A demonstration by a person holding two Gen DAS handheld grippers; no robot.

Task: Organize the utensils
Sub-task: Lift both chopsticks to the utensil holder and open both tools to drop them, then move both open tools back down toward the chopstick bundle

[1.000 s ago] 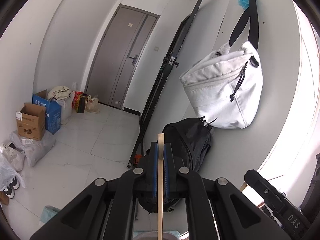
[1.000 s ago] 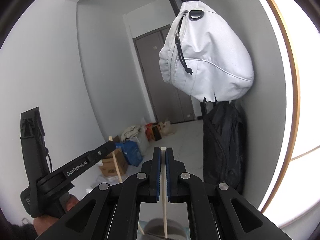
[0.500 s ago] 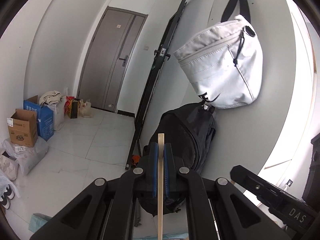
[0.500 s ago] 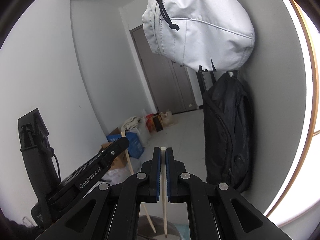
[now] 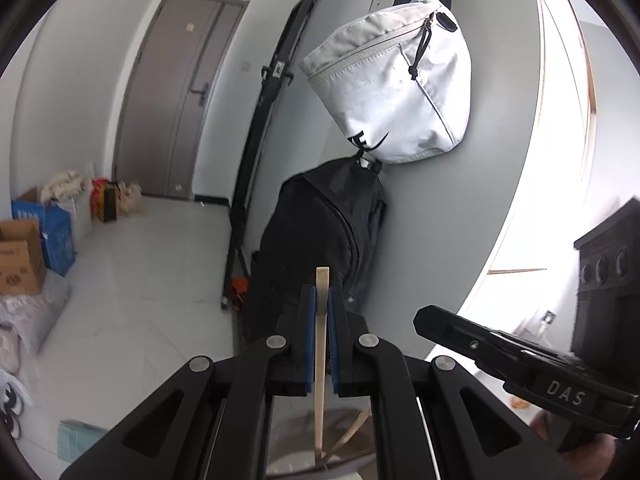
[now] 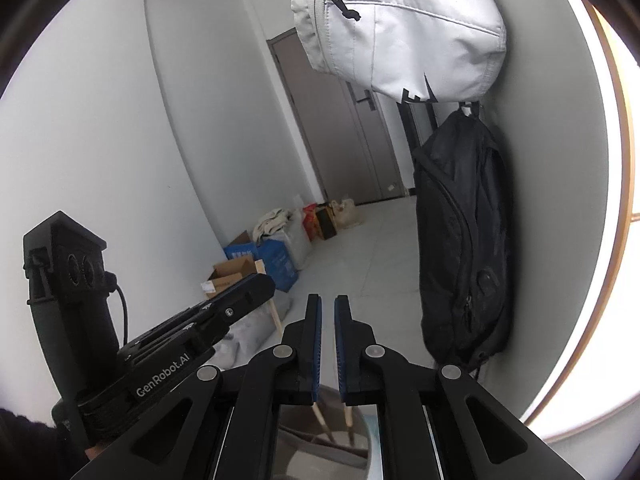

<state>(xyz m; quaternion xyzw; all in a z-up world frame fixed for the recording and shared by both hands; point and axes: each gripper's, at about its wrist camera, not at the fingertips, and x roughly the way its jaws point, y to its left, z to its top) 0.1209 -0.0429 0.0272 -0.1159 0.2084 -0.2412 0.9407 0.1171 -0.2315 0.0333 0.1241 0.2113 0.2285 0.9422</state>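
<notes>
Left tool (image 5: 320,292) is clamped tight on a wooden chopstick (image 5: 322,340), held upright, its lower end dipping into the grey cup (image 5: 296,432) at 6 o'clock. Right tool (image 6: 327,304) has just cracked open a little and there's nothing between its blue pads. A second chopstick (image 6: 348,416) stands loose in the cup (image 6: 362,440) right below it, also 6 o'clock. White bag (image 5: 392,92) hangs on the wall around 1 o'clock.
</notes>
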